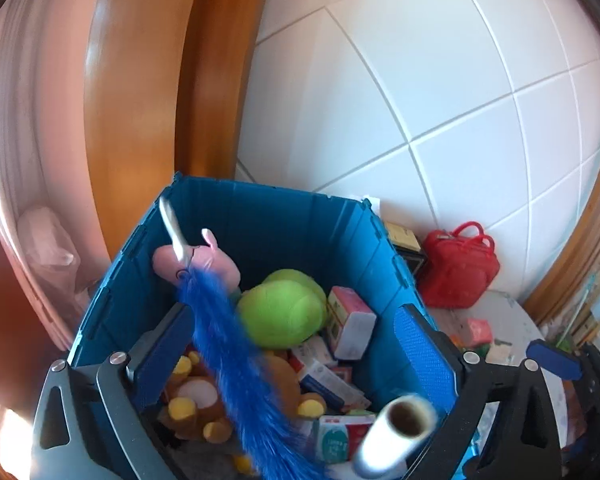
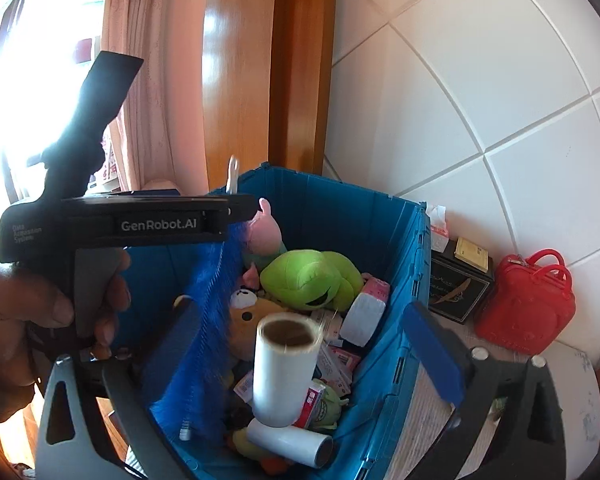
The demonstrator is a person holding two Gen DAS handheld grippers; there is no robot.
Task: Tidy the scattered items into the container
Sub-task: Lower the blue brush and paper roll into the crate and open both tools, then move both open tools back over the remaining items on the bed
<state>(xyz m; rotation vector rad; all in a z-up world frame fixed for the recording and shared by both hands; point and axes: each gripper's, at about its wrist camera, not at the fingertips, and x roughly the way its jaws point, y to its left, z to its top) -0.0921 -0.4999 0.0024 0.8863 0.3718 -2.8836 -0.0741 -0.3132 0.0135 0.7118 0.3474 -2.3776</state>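
Left gripper (image 1: 296, 344) wide open over the blue bin (image 1: 300, 216), holding nothing; blue duster (image 1: 228, 344) lies between its fingers untouched, tipping into the bin. Duster looks light with floppy bristles, so grip the stiff white handle (image 1: 172, 228). Right gripper (image 2: 300, 344) also wide open and empty; white roll (image 2: 286, 372) mid-gap over the bin, apparently falling. Roll looks light, smooth, maybe slippery: pinch across its middle. Red bag (image 2: 528, 304) still outside.
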